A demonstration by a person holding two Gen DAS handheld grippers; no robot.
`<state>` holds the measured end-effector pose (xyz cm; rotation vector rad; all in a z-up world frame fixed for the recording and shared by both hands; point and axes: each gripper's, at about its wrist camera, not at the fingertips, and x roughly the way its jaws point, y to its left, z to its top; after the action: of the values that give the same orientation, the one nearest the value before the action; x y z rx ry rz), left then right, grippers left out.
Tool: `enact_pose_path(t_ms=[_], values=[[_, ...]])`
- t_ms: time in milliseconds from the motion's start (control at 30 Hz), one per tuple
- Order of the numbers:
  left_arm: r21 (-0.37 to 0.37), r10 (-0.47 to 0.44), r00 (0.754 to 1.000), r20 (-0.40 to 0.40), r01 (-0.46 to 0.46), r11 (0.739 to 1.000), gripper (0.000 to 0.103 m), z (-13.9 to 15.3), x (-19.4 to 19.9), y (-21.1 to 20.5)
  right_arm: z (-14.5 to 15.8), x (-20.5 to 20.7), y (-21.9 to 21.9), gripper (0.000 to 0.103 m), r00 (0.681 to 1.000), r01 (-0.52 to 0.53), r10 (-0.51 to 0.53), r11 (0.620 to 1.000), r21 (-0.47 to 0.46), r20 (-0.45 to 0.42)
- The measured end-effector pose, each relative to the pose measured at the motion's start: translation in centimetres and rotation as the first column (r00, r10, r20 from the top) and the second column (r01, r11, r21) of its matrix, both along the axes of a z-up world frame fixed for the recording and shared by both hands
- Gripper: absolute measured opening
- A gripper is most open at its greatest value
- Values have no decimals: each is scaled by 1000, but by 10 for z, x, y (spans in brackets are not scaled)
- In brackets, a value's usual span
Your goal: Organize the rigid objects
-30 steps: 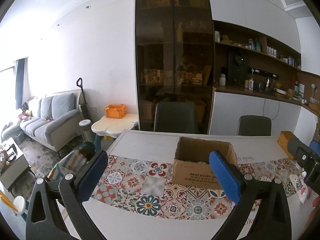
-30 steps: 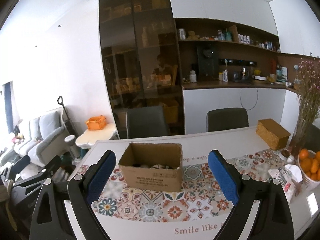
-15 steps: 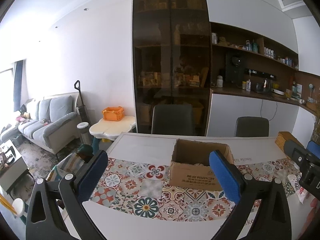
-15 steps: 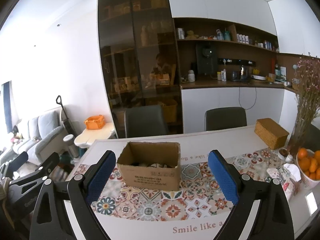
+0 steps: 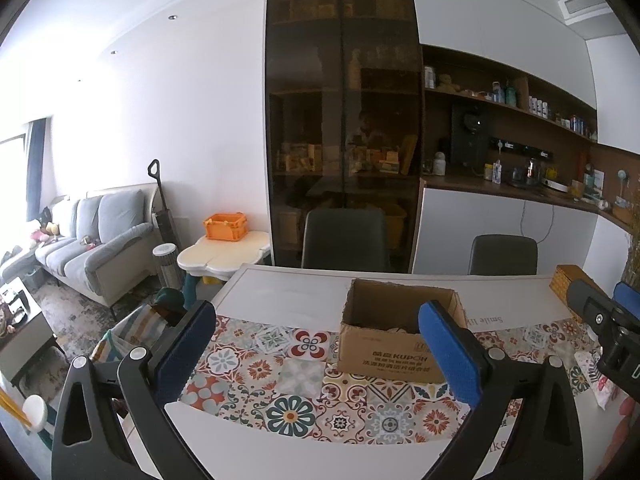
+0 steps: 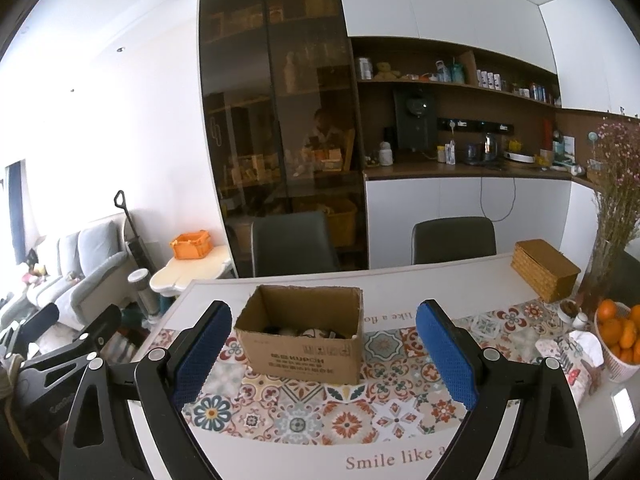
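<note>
An open brown cardboard box (image 6: 302,344) stands on the patterned table runner (image 6: 320,408) in the middle of the table; it also shows in the left wrist view (image 5: 394,340). Several small objects lie inside it, mostly hidden by its walls. My right gripper (image 6: 324,356) is open and empty, held above the table's near side and facing the box. My left gripper (image 5: 316,356) is open and empty, to the left of the box. The right gripper's body also shows at the right edge of the left wrist view (image 5: 608,328).
A woven box (image 6: 546,270), a vase of dried flowers (image 6: 612,220), a bowl of oranges (image 6: 618,334) and a patterned pouch (image 6: 572,360) stand at the table's right end. Two grey chairs (image 6: 294,244) stand behind the table. A sofa (image 5: 92,240) and side table (image 5: 224,256) are at left.
Both grippers have risen and pulled back a little from the box, so the box sits lower in both views. Both jaws stay open.
</note>
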<state>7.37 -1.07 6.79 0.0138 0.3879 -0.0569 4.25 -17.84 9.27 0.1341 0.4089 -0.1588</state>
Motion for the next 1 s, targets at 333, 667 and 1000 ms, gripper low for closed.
enact_pose_path(t_ms=[333,667,1000], values=[[1,-4,1000,0,4,1000,103,0,1,-1,0,1,0,94,1000,-1,1,1000,0,-3],[0,-3,1000,0,3,1000,103,0,3,-3,0,2,-1,94,1000,-2,2,1000,-1,0],[-3,-4,1000,1,4,1000,103,0,2,-3,0,1,0,94,1000,0,0,1000,-1,-2]])
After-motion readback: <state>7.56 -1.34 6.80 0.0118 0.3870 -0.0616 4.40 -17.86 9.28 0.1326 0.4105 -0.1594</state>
